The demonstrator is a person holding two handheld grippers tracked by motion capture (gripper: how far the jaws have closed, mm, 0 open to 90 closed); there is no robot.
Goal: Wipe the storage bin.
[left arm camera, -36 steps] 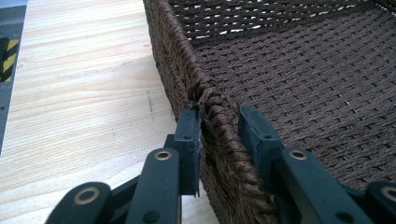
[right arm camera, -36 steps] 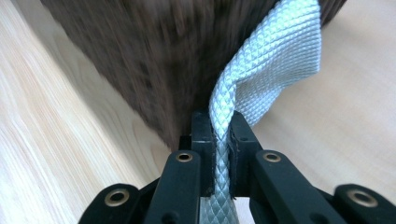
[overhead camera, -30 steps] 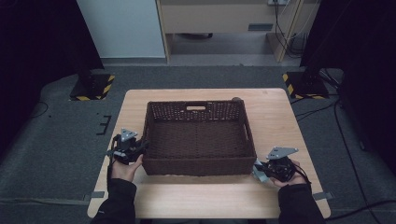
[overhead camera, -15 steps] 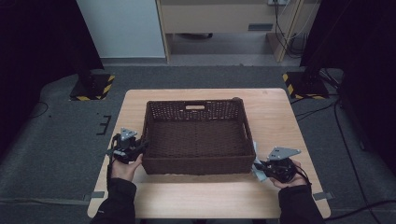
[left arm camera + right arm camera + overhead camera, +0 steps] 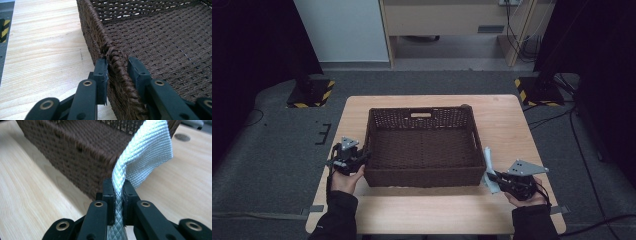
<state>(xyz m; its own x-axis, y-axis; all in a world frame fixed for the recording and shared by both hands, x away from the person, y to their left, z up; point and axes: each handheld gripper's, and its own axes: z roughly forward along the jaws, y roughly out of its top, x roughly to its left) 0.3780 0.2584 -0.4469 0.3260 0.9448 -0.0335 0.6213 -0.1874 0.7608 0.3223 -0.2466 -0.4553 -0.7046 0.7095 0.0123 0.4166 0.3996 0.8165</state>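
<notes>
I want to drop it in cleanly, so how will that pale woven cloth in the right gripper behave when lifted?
The pale woven cloth is probably floppy: above the right gripper it folds and drapes. It looks light, a thin sheet held by a narrow pinch. Its textured weave should resist slipping, though it might snag on the dark brown wicker basket.

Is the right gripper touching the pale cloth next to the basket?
Touching. In the right gripper view, the right gripper has both jaws pressed on the folded pale cloth, with no gap on either side.
</notes>
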